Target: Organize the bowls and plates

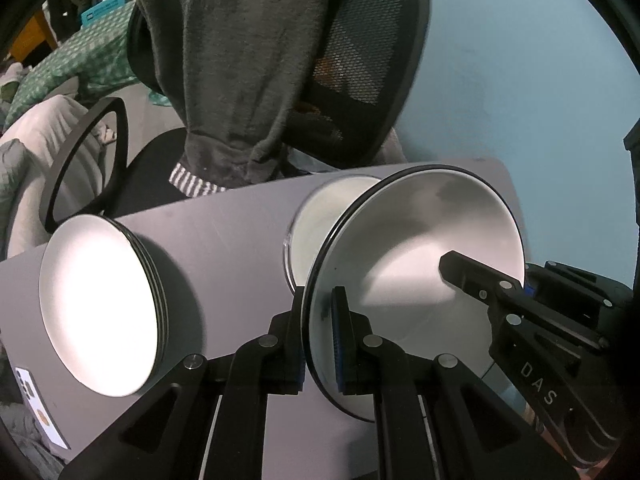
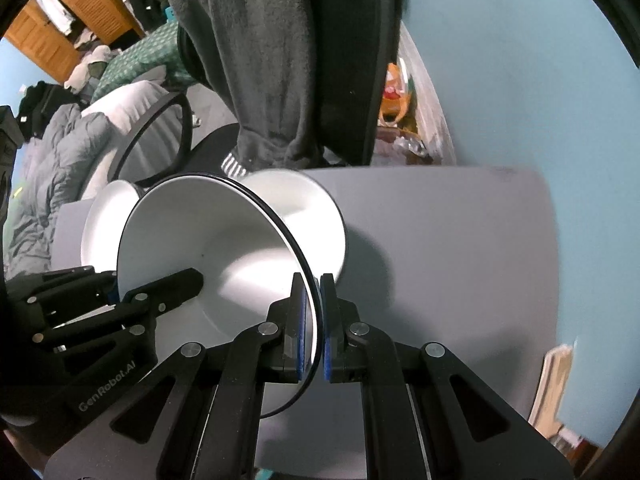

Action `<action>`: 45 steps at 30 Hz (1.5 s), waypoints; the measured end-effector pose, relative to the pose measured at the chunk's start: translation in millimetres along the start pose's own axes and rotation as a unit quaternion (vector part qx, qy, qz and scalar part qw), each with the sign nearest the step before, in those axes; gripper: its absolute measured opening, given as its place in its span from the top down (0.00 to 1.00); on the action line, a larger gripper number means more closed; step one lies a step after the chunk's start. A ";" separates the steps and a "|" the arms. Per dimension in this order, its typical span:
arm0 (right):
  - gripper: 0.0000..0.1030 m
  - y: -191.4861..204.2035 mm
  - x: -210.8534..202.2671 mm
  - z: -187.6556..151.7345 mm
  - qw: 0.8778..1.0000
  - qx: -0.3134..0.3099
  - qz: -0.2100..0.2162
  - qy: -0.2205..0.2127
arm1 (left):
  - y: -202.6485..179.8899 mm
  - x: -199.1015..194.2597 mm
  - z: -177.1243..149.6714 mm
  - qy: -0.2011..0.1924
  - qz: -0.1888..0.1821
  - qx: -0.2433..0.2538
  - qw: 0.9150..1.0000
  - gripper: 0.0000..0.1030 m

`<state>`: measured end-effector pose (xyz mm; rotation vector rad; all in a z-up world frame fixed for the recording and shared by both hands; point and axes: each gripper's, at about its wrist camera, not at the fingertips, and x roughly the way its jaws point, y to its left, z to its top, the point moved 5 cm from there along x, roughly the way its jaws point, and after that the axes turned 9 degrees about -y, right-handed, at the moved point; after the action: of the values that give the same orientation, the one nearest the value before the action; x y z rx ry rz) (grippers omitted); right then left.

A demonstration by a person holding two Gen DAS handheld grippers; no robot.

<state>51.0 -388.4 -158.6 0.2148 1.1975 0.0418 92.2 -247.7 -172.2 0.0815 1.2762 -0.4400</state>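
The held plate (image 1: 420, 248) is white inside with a thin black rim. The stacked plates (image 1: 100, 312) and the bowl (image 1: 320, 216) are white too. The table (image 1: 224, 240) is plain grey. Both grippers are black with blue pads on the fingers (image 2: 329, 320). A dark grey towel (image 1: 240, 60) hangs on a black mesh chair (image 1: 360, 40); the wall (image 1: 520, 80) is pale blue.

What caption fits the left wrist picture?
Both tools, left tool and right tool, pinch one white bowl above the grey table.
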 end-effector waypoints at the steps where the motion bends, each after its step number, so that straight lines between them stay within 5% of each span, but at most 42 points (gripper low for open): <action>1: 0.94 0.8 3.5 2.7 1.000 0.000 0.001 0.003 | 0.8 2.1 2.8 0.002 0.002 -0.002 1.000 0.90; 21: 0.91 -12.4 40.1 12.6 0.998 -0.008 0.002 0.064 | 2.5 27.5 3.4 0.031 0.050 0.020 0.998 0.87; 26: 0.90 -12.8 39.2 14.4 0.997 -0.007 0.009 0.072 | 6.2 24.0 2.0 0.036 0.066 0.022 0.997 0.72; 37: 0.83 -13.6 26.0 14.7 0.996 0.028 0.026 0.075 | 15.5 10.9 0.2 0.022 0.064 0.012 0.998 0.56; 42: 0.64 -10.7 15.2 11.5 0.998 0.025 0.020 0.062 | 19.3 1.6 -4.3 0.012 0.051 0.003 0.999 0.46; 45: 0.62 -10.7 13.0 8.6 0.998 0.026 0.021 0.062 | 20.7 -4.7 -6.2 0.010 0.051 -0.001 0.999 0.45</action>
<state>62.9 -398.2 -169.6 0.2866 1.3176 0.0614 93.1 -225.7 -173.4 0.1494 1.2866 -0.3507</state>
